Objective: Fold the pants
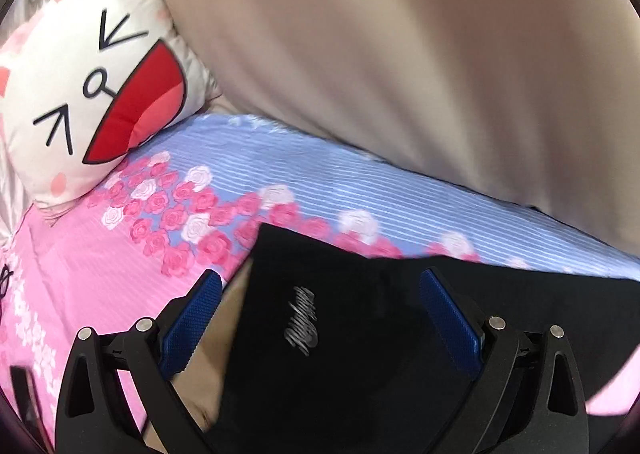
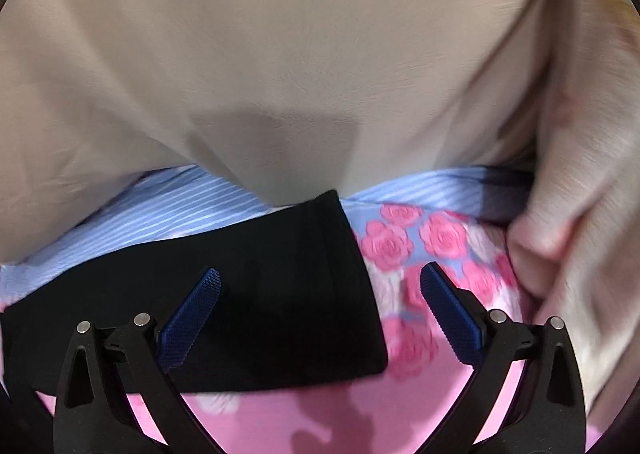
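Note:
The black pants (image 1: 360, 334) lie flat on the floral bed sheet (image 1: 100, 278), with a silver script logo (image 1: 301, 321) facing up. My left gripper (image 1: 320, 294) is open and hovers over the logo end, jaws wide apart, holding nothing. In the right wrist view the other end of the pants (image 2: 280, 294) lies with its hem toward the beige fabric. My right gripper (image 2: 320, 290) is open above that end's right edge; its left finger (image 2: 192, 318) is over the black cloth, its right finger (image 2: 452, 314) over the sheet.
A white cat-face cushion (image 1: 92, 93) leans at the back left. A large beige fabric (image 1: 400, 53) rises behind the bed and fills the upper right wrist view (image 2: 280, 53). A pale bundle (image 2: 580, 213) sits at the right. The sheet is pink and blue with roses (image 2: 400, 246).

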Motion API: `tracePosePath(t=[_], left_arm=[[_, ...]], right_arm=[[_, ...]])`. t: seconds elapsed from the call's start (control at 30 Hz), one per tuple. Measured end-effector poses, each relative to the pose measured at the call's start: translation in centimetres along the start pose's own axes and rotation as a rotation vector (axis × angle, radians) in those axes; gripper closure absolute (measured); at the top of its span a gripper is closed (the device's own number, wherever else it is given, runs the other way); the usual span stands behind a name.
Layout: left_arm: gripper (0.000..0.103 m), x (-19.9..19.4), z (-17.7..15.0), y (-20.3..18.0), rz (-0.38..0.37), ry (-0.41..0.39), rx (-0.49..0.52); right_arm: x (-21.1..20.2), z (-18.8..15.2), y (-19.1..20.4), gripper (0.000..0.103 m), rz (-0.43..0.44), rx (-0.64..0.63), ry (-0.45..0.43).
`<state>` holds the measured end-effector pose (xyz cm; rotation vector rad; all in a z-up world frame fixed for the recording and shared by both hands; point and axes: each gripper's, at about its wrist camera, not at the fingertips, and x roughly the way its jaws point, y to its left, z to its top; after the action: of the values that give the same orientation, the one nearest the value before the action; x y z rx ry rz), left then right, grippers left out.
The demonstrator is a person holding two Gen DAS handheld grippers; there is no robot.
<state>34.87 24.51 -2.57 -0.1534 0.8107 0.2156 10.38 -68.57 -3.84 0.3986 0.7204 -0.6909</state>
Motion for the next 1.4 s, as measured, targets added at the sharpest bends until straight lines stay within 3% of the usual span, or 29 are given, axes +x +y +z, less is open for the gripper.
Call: tracePosePath(t=[0.23,0.37,0.43,0.5,0.57,0.6,0.63,0.67,0.7,0.73,0.77,0.87,1.03,1.23,1.4], left_arm=[[0.006,5.8,0.7,1.7,0.058,0.112,0.039],[0.005,8.1,0.8,2.1,0.050,0.167,0.011],[0.005,8.9,0.9,2.2,0.038,0.189,0.000],[0.006,9.4,1.0,2.1,0.019,0.210,-0.008],[0.014,9.4,1.2,1.7,0.014,0.214,0.006],[0.023,9.3,1.3,1.6,0.005,0.226,0.013],[0.037,9.0,1.5,1.4,-0.013,0.233,0.015],[0.050,8.8,1.5,1.3,-0.022,0.236,0.018],[0.070,8.4,1.7,1.3,-0.069,0.253,0.011],[0.079,8.1,1.8,1.4,-0.108,0.265,-0.003],[0.081,7.8,1.9,1.4,-0.118,0.265,-0.009],[0.082,5.8,2.4,1.1,-0.116,0.219,0.013],[0.082,0.0,3.2,1.4,-0.178,0.120,0.016],[0.082,-7.8,2.9,1.8,-0.247,0.014,0.080],[0.082,-14.2,1.3,3.4,-0.298,-0.078,0.117]], right_arm=[[2.9,-0.2,1.6,0.005,-0.033,-0.076,0.033],[3.0,-0.2,2.9,0.005,-0.015,-0.115,0.030],[2.9,-0.4,3.5,0.018,-0.007,-0.133,0.028],[2.7,-0.6,4.1,0.023,-0.022,-0.152,0.024],[2.2,-0.9,4.1,0.037,-0.025,-0.149,0.018],[1.6,-1.2,4.3,0.050,-0.016,-0.140,0.016],[1.1,-1.2,4.3,0.067,-0.005,-0.127,0.015],[0.7,-1.3,4.0,0.077,0.004,-0.106,0.015],[0.4,-1.3,3.7,0.086,0.025,-0.087,0.015],[0.0,-1.4,3.6,0.087,0.039,-0.075,0.009],[-0.6,-1.5,3.7,0.088,0.042,-0.073,-0.001],[-2.4,-1.7,4.3,0.089,0.057,-0.062,-0.028],[-7.5,-1.9,4.6,0.089,0.106,-0.049,-0.107],[-17.1,-2.6,4.9,0.090,0.167,-0.090,-0.230],[-24.5,-3.2,2.7,0.091,0.192,-0.118,-0.317]])
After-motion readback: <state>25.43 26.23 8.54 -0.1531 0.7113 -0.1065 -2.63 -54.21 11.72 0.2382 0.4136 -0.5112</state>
